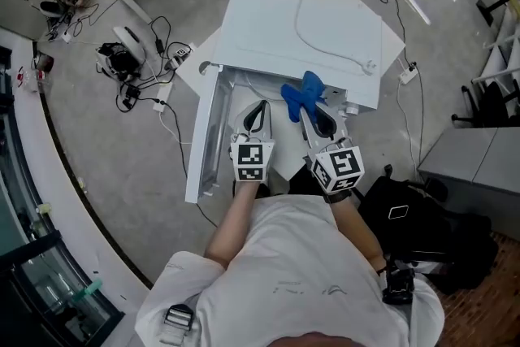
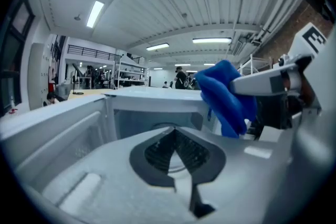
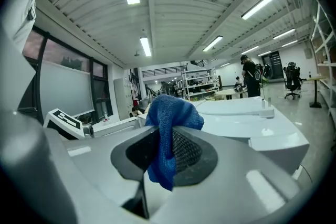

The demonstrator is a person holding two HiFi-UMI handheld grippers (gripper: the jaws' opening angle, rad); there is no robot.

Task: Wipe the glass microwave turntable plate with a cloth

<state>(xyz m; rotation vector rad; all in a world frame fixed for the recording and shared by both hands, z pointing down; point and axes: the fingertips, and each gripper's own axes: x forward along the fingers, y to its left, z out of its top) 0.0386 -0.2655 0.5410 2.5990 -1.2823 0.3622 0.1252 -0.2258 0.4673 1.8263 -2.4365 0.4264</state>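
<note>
Right tool (image 3: 164,140) clenching blue woven cloth (image 3: 173,110), readying wipe; left tool (image 2: 176,139) clenched empty; both facing open white microwave (image 1: 309,20) at 12 o'clock.

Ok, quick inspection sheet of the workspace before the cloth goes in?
Surface: white microwave oven, door open.
Job's things: blue fabric cloth in grip; glass turntable plate not clearly made out inside.
Clutter: black bag on the floor, right.
Grippers: left hand-held gripper shut, empty; right hand-held gripper shut on the cloth.
Cables: thin white cord on oven top; tangled leads on grey floor.
Surroundings: open workshop, ceiling strip lights, distant people.
</note>
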